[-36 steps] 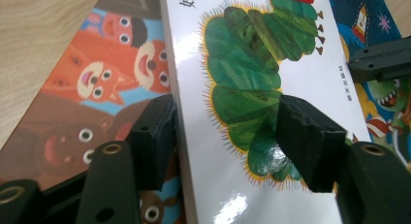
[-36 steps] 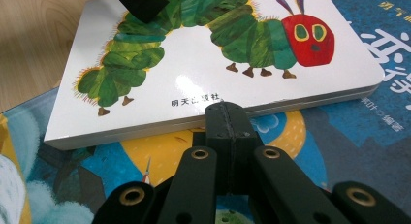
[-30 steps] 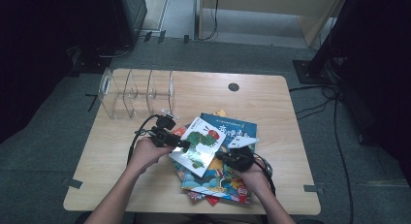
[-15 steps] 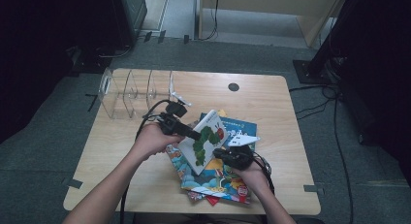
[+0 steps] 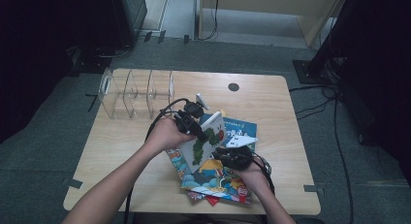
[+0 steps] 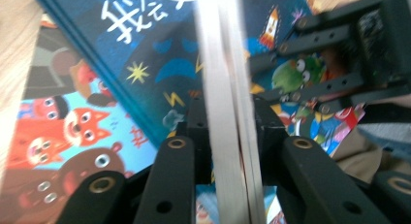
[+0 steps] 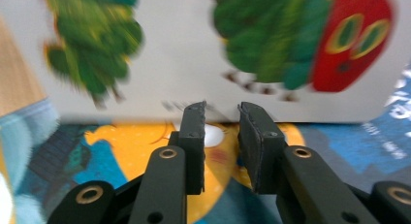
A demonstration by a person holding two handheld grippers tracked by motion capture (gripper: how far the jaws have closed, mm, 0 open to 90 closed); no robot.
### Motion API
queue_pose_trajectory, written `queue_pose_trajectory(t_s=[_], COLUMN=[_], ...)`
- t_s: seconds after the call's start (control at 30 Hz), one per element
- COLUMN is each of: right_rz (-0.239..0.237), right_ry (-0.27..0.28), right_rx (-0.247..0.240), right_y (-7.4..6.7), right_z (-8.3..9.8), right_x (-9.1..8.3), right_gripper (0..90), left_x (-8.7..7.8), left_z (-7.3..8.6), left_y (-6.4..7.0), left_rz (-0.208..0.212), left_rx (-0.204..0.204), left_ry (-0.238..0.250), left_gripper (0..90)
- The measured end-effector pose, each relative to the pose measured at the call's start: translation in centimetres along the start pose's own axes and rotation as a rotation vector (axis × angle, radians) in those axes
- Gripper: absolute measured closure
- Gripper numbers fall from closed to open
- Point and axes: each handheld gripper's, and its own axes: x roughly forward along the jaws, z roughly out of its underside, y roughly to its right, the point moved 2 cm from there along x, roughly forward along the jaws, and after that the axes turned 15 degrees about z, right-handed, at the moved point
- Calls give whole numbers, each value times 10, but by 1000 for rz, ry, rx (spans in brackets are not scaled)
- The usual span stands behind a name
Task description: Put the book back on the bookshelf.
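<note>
left tool (image 5: 194, 129) clamped on caterpillar book (image 5: 206, 146), tilted up mid-frame over book pile (image 5: 218, 183) | right tool (image 7: 220, 112) just parted, empty | we steady the book's lower edge before lifting

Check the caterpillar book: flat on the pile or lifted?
Lifted: caterpillar book stands tilted on edge above the book pile, clamped in the left hand-held gripper.

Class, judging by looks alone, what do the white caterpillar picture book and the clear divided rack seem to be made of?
White caterpillar picture book: probably stiff, smooth printed board; the left gripper view shows a thick pale edge. Clear divided rack: likely glossy acrylic, since the table shows through it.
</note>
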Motion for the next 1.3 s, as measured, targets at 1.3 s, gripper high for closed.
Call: queue_pose_trajectory(t_s=[1.3], right_rz=[51], right_ry=[17], right_rx=[-78], right_y=[8], right_z=[7], right_x=[-1], right_gripper=[434], left_x=[-133], left_z=[67], left_y=[-34], left_rz=[-111], left_rx=[-123], left_ry=[164], left_gripper=[777])
